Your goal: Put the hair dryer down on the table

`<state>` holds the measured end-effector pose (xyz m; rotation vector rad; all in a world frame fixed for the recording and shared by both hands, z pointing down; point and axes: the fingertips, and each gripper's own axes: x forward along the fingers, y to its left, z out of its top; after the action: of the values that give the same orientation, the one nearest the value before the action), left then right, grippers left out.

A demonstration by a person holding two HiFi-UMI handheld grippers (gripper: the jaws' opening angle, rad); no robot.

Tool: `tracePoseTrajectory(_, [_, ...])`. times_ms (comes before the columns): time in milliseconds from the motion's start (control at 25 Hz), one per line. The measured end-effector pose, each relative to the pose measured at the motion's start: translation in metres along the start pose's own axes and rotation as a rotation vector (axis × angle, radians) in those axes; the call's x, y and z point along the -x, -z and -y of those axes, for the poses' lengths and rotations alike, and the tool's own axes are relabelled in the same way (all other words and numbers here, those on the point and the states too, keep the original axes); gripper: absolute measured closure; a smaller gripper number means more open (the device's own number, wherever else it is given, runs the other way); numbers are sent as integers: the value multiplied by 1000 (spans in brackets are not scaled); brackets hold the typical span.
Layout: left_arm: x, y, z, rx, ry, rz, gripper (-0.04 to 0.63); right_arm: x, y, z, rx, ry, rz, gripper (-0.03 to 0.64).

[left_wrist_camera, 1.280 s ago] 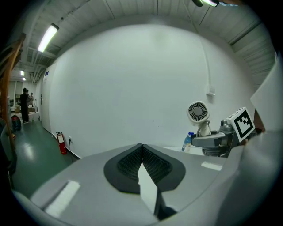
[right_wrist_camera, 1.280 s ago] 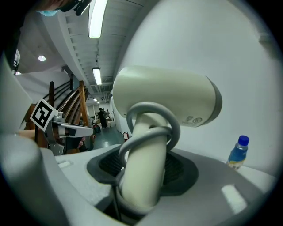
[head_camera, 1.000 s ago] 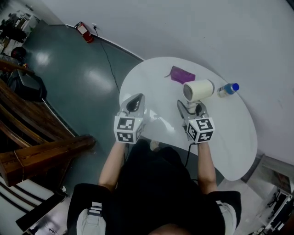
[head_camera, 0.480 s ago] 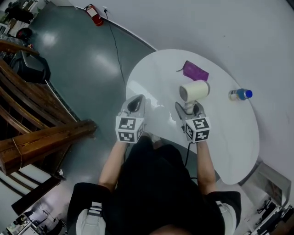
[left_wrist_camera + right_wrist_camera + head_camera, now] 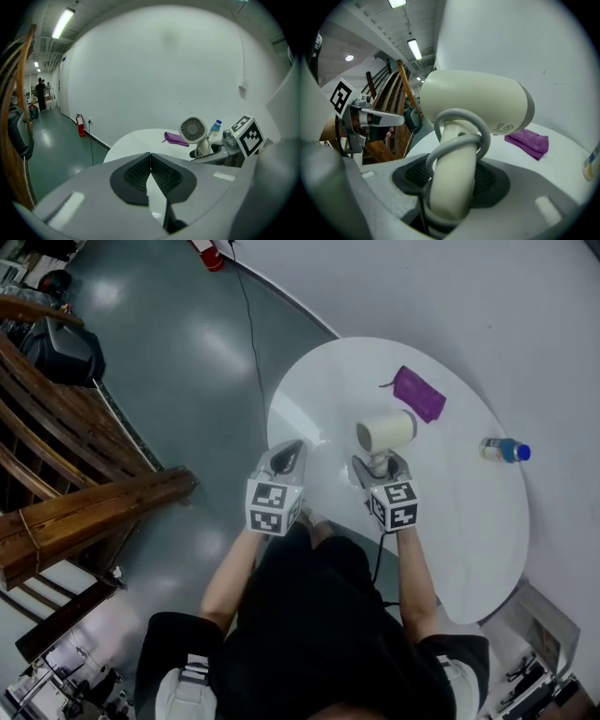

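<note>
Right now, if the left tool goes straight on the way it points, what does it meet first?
Probably nothing on the table: the shut left tool aims over bare tabletop, left of the purple cloth and hair dryer. Beyond lies the white wall; height is unclear.

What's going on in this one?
A person stands at a round white table with a gripper in each hand. The right gripper is shut on the handle of a cream hair dryer, holding it upright over the table; it is not yet laid down. The left gripper is shut and empty, beside it. A purple cloth and a bottle lie on the table.
</note>
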<state>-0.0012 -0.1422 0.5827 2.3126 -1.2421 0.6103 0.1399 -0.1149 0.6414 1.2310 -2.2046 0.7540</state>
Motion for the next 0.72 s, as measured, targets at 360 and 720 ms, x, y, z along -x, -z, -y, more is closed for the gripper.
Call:
tracePoseTrajectory(360, [0, 18, -17, 37, -27, -15, 588, -27, 22, -8, 35, -37, -110, 379])
tracePoseTrajectory(720, [-10, 39, -27, 51, -39, -51, 588, -49, 35, -10, 72, -35, -211, 379])
